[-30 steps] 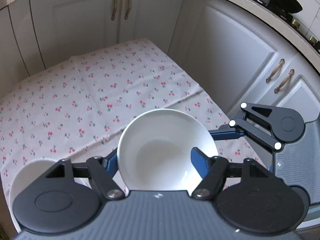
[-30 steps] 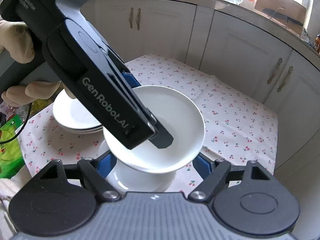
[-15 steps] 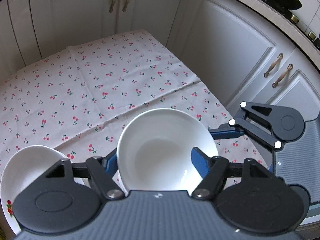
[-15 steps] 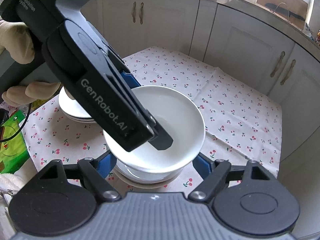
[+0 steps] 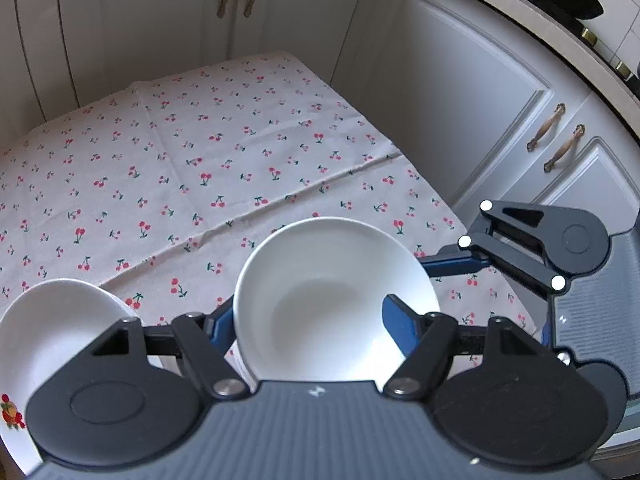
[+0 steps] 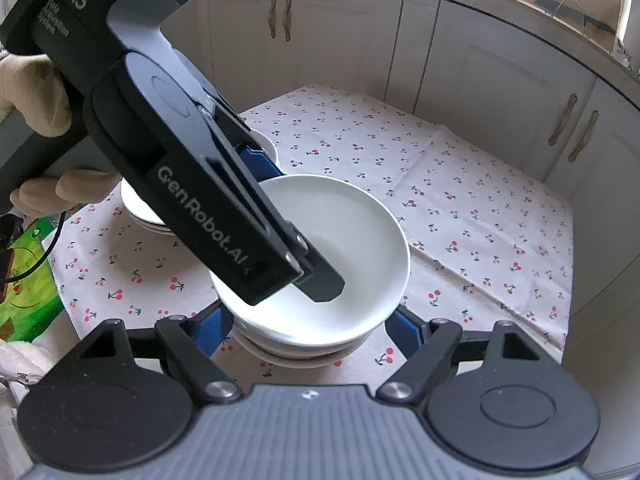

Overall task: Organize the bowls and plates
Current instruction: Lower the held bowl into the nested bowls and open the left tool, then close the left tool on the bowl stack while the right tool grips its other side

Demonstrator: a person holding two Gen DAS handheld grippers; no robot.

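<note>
My left gripper (image 5: pixel 308 316) is shut on the near wall of a white bowl (image 5: pixel 320 292), one finger inside and one outside. In the right wrist view that bowl (image 6: pixel 352 248) sits in or just above another white bowl (image 6: pixel 296 350) on the cherry-print cloth. The left gripper (image 6: pixel 320 284) reaches in from the upper left. My right gripper (image 6: pixel 308 328) is open, its blue fingers (image 6: pixel 404 330) apart on either side of the stacked bowls. A stack of white plates (image 6: pixel 140 208) lies behind to the left; one shows in the left wrist view (image 5: pixel 52 320).
The cherry-print tablecloth (image 5: pixel 200 160) covers the table, ringed by white cabinets (image 6: pixel 500 80). A green packet (image 6: pixel 24 276) lies off the table's left edge. The right gripper's body (image 5: pixel 560 248) shows at the right of the left wrist view.
The left gripper has lowered the bowl towards the table and onto the lower bowl. The right gripper has stayed open around them.
</note>
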